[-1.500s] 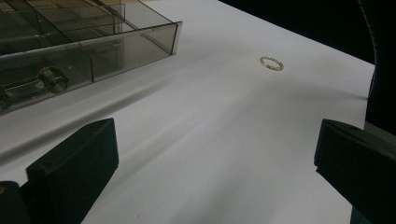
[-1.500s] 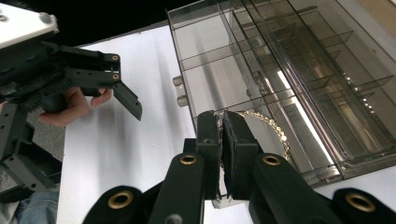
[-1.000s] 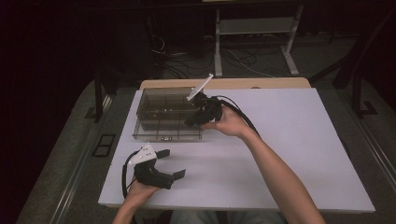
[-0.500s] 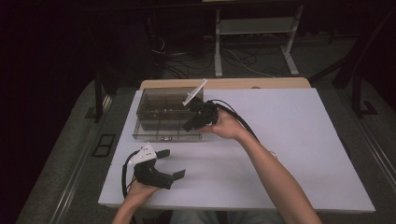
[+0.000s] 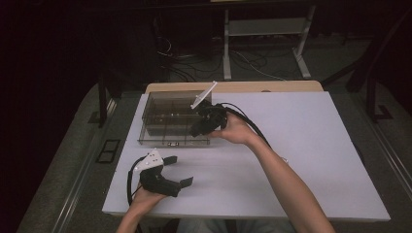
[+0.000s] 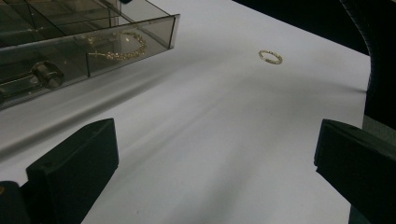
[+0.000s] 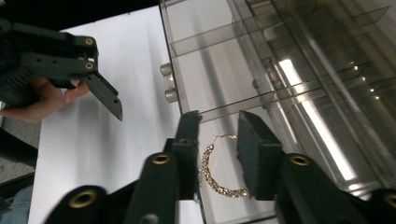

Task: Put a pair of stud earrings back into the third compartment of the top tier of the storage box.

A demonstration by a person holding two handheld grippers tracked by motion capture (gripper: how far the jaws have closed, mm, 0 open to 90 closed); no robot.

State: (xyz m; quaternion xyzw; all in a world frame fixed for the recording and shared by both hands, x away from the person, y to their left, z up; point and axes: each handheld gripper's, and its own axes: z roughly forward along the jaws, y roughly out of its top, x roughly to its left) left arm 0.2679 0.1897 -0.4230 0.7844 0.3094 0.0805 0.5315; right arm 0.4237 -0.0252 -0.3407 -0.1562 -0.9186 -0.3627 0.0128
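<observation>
- The smoked clear organizer box [image 5: 172,119] is taken as the landmark; it is set at the far left part of the white tabletop [image 5: 311,145], with its lid off so the compartments can be reached from above.
- The gold chain bracelet [image 7: 215,173] is seen lying curled on the floor of the box's near corner compartment, loose and gripped by nothing.
- The right gripper [image 7: 218,122] is held over that compartment, jaws pointing down into it. Its jaws have just been opening and now stand a little apart, with the bracelet below the gap and not pressed by either pad, which reads as a release into the box.
- The left gripper [image 5: 180,170] is rested on the tabletop in front of the box, its jaws wide apart and empty, apparently kept ready.
- A gold ring [image 6: 271,57] is left on the bare tabletop beyond the box's corner, probably next to be stowed.
</observation>
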